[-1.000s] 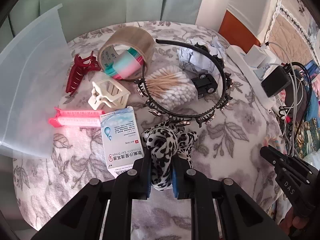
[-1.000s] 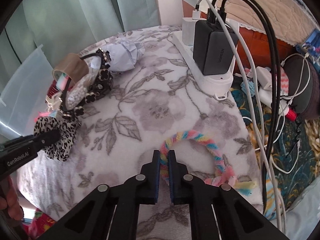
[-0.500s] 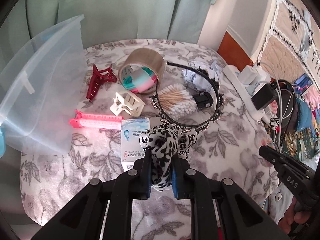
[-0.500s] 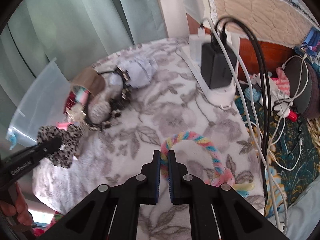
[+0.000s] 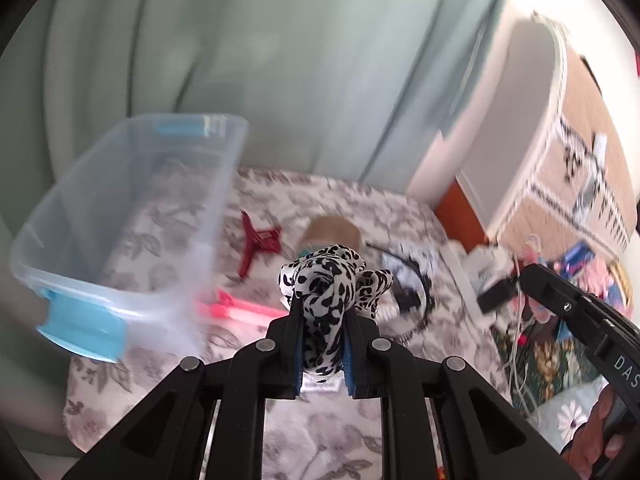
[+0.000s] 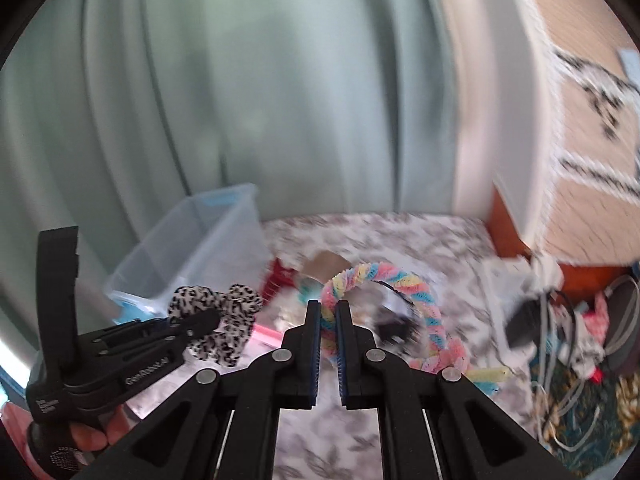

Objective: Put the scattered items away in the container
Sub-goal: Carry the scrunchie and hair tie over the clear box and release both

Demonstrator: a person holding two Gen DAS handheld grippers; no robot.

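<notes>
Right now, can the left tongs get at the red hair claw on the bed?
Probably not yet: the left tongs are shut on the leopard scrunchie. The red hair claw lies uncovered beside the clear bin, so emptying them first should do.

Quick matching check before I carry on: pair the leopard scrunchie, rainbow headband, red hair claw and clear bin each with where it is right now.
1. leopard scrunchie
2. rainbow headband
3. red hair claw
4. clear bin

A. lying on the floral cover
B. clamped in the right gripper
C. at the left, nothing visible inside
D. clamped in the left gripper

Pairs: 1-D, 2-B, 3-A, 4-C
</notes>
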